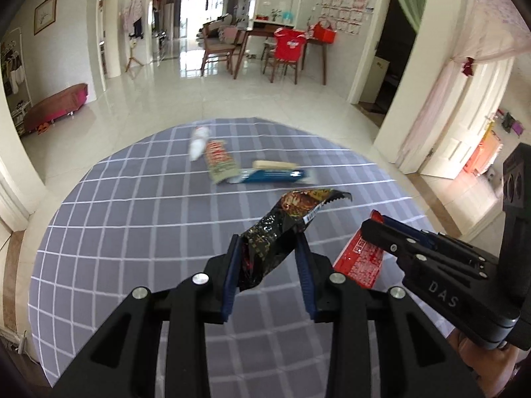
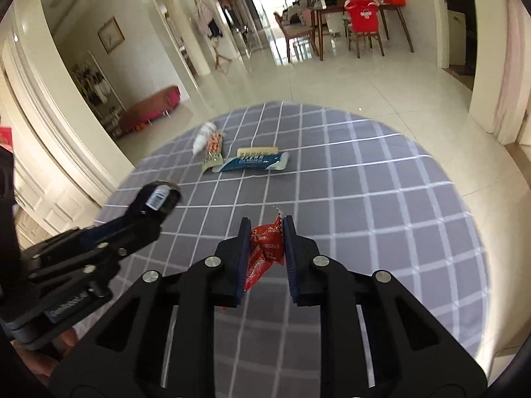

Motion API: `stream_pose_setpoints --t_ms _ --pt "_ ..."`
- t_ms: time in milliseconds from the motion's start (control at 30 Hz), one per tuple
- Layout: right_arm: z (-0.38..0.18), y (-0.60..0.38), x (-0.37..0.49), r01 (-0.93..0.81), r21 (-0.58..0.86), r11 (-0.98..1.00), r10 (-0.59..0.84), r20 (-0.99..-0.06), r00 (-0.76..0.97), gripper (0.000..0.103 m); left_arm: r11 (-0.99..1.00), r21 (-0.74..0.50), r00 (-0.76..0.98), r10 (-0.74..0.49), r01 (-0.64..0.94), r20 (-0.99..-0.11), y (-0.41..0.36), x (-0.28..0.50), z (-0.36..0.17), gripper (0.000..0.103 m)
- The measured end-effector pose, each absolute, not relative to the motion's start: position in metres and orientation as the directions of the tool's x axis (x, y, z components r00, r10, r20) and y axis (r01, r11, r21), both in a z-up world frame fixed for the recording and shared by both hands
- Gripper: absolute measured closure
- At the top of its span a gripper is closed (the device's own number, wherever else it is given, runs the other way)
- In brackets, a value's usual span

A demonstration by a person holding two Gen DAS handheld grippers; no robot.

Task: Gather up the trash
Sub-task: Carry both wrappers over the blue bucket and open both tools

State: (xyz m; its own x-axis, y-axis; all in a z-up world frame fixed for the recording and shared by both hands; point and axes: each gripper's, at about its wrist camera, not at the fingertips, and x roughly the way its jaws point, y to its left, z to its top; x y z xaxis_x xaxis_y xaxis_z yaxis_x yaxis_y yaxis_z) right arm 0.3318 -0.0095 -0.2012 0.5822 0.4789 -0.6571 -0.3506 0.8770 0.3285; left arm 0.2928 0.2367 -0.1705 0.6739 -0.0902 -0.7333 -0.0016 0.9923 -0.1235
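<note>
The black snack wrapper (image 1: 282, 229) is clamped between the blue pads of the left gripper (image 1: 269, 245), which are closed onto its crumpled lower half. Its serrated upper end sticks out past the fingertips, clear of the cloth below. The jaws stand narrowly apart, with the wrapper filling the gap.

The red wrapper (image 2: 265, 248) is pinched between the pads of the right gripper (image 2: 265, 229). The jaws are drawn close together on it, its torn tip rises just above the fingertips, and its lower end hangs down between the fingers. In the left wrist view the same red wrapper (image 1: 360, 258) shows under the right gripper (image 1: 378, 222), just beside the left one.

Four pieces of trash lie on the grey checked tablecloth (image 2: 381, 215), grouped toward its far edge and well apart from both grippers:
- a crumpled white wrapper (image 2: 203, 139);
- a green and orange wrapper (image 2: 214, 152), touching the white one;
- a blue and white wrapper (image 2: 255, 162), with its end against the green and orange one;
- a pale yellow bar (image 2: 257, 150), lying along the far side of the blue and white wrapper.

Beyond the table is a glossy tiled floor (image 2: 332, 83). At the far end of the room stand wooden chairs (image 2: 363, 33), one with a red cover, beside a wooden table (image 2: 395, 8)
</note>
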Motion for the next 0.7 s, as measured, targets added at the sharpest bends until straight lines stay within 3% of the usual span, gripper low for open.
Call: stream_pose_setpoints --t_ms 333,700 --pt "-0.173 -0.125 0.273 -0.270 0.384 0.883 0.457 -0.572 0.681 0.083 0.981 -0.131 0.670 -0.192 0.141 -0.717 0.126 0.268 -0.151 0.071" --pt "-0.185 -0.277 0.217 -0.068 0.389 0.919 0.289 -0.544 0.788 0.083 0.933 -0.129 0.587 -0.315 0.337 -0.746 -0.031 0.259 -0.170 0.071"
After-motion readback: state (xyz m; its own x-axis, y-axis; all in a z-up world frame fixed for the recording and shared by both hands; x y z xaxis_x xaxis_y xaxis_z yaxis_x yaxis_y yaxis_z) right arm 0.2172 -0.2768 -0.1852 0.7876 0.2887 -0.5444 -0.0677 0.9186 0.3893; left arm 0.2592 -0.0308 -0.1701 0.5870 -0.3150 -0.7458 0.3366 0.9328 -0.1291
